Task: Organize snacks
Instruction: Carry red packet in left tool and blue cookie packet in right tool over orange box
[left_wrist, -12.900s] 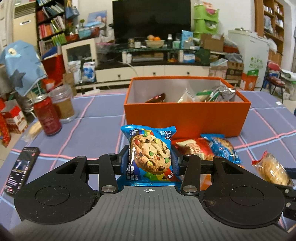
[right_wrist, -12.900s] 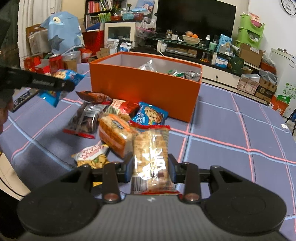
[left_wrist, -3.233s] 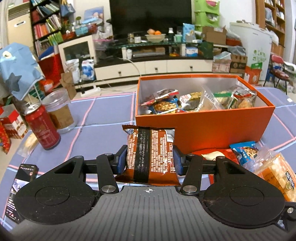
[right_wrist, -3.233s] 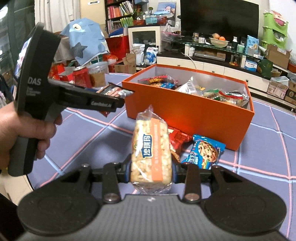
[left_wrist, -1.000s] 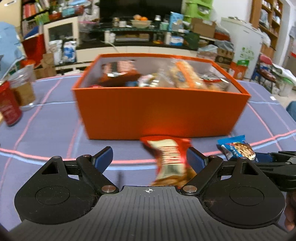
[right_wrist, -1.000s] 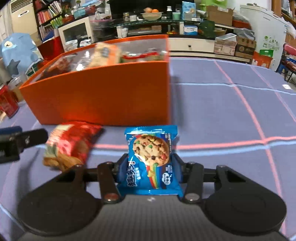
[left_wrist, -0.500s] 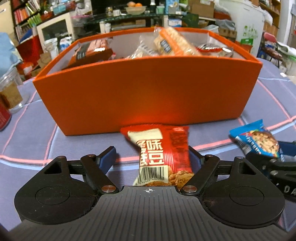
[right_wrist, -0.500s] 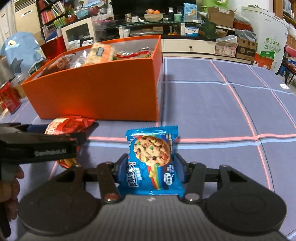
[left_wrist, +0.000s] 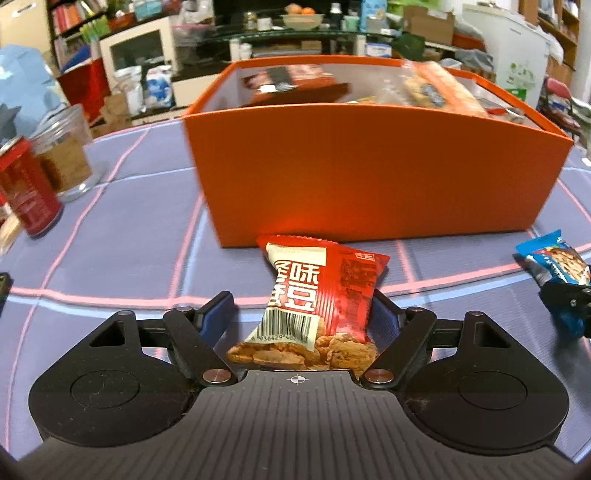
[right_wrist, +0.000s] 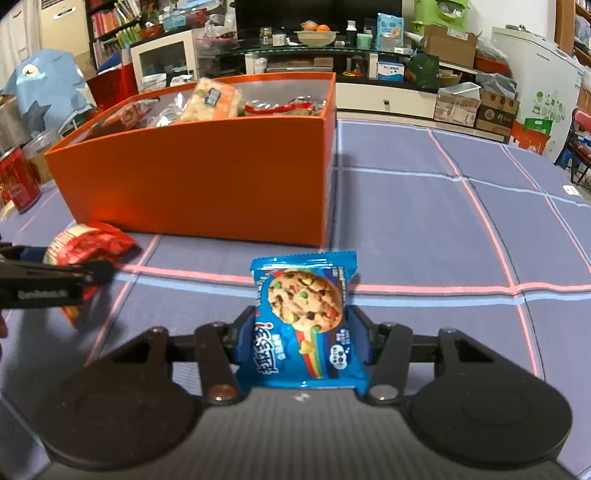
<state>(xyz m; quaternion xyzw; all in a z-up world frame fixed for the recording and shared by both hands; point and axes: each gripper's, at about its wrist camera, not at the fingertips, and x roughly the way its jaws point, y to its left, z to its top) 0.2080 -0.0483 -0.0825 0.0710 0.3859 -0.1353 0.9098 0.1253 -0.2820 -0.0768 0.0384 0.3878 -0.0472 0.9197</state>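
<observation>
Cluttered living room, checked counter (left_wrist: 110, 229). Left tool (left_wrist: 301, 317), jaws just closing, straddles red snack packet (left_wrist: 317, 291), not yet pinched. Right tool (right_wrist: 301, 332) clamps cookie packet (right_wrist: 304, 317). Orange box (left_wrist: 369, 173) ahead of both, nearly full.

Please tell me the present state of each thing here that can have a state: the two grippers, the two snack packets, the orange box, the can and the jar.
left gripper: open, jaws just been closing around the red packet, left pad apart from it
right gripper: shut on the blue cookie packet
red packet: sealed, lying on the cloth before the box
blue cookie packet: sealed, held
orange box: open-topped, holding snacks
red can: upright
glass jar: upright
</observation>
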